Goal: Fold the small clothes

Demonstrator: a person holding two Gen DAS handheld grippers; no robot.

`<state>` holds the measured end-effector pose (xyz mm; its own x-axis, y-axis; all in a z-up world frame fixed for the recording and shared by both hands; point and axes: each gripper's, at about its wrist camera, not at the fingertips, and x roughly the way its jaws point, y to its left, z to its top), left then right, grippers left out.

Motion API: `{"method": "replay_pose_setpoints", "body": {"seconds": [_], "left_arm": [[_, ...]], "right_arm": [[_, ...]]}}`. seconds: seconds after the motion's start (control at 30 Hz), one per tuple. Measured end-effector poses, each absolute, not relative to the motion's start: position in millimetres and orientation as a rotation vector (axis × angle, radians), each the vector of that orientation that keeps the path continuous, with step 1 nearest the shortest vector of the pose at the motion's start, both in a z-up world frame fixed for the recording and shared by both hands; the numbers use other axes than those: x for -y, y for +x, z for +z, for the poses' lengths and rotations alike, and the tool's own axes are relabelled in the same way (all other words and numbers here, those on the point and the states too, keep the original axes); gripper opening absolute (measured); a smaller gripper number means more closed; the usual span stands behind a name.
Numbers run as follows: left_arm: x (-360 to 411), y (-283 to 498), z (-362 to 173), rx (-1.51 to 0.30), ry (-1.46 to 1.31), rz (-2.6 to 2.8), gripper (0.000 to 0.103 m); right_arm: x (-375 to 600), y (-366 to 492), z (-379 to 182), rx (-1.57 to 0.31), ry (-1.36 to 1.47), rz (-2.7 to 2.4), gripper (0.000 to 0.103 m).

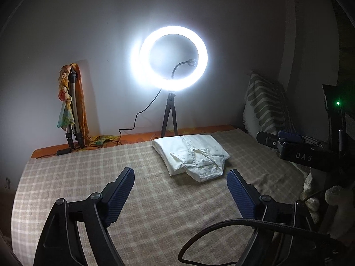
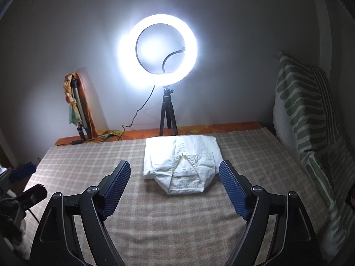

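**White shirt sitting folded on the bed, both grippers spread wide**

The small white shirt [image 2: 180, 163] is lying folded in a neat bundle on the checked blanket [image 2: 88, 155]. It is sitting near the far edge, just in front of the ring light [image 2: 157, 51] on its little tripod.

The right gripper [image 2: 175, 170] is hanging above the blanket with its two blue fingers spread wide. Nothing is being pinched. The shirt is lying ahead of the fingers, not touching them.

The left gripper [image 1: 180, 180] is also standing wide apart and holding nothing. The shirt [image 1: 192, 155] is showing ahead of it, a bit to the right.

A striped pillow [image 2: 306, 115] is leaning by the wall on the right side.
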<state>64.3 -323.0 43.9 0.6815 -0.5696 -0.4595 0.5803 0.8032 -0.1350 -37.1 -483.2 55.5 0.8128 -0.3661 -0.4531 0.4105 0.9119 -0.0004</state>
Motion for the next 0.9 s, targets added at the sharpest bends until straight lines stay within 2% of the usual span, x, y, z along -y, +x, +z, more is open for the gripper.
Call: {"method": "replay_pose_setpoints", "body": {"seconds": [0.43, 0.9], "left_arm": [[325.4, 35.2, 20.7, -0.511, 0.111, -0.674, 0.092], [325.1, 30.6, -0.8, -0.543, 0.120, -0.651, 0.098]], "right_arm": [[488.0, -55.8, 3.5, -0.464, 0.224, -0.462, 0.082], [470.9, -62.2, -8.6, -0.441, 0.139, -0.493, 0.082]]}}
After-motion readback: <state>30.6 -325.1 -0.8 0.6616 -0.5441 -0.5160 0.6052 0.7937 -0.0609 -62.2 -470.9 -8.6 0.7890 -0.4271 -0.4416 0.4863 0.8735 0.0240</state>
